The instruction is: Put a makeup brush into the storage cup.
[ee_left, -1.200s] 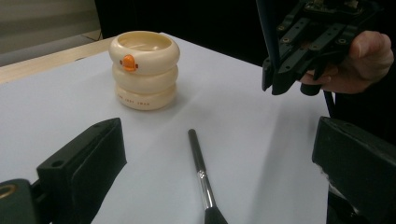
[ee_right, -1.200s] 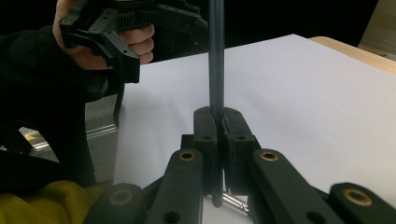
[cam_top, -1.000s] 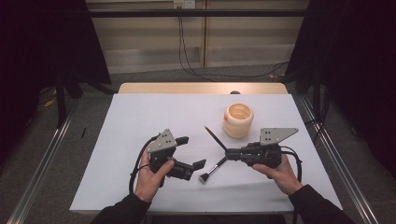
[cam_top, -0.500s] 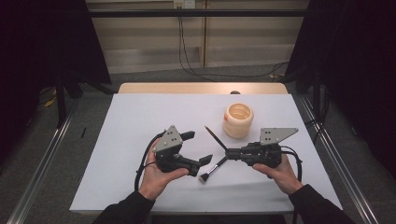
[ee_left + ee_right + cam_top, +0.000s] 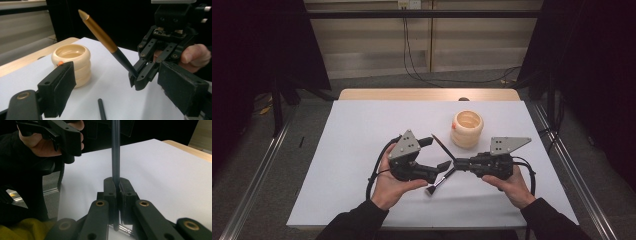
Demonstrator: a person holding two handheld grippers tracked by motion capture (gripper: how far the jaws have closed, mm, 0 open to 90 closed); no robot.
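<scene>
Brush [image 5: 443,165]: slender, stiff and light, with a smooth dark handle and gold tip [image 5: 83,15], it is clamped mid-handle between the shut jaws of the right gripper [image 5: 458,165], tip pointing up and away from the claw, bristles below it near the table [image 5: 362,130]. It will likely pivot or slip if taken near either end; the bare shaft just beyond the claw looks the best hold. The left gripper [image 5: 117,90] stands beside it, jaws wide and just closing slightly, nothing between them. A ribbed cream cup [image 5: 467,128] stands beyond. The bristles are too small to make out.
</scene>
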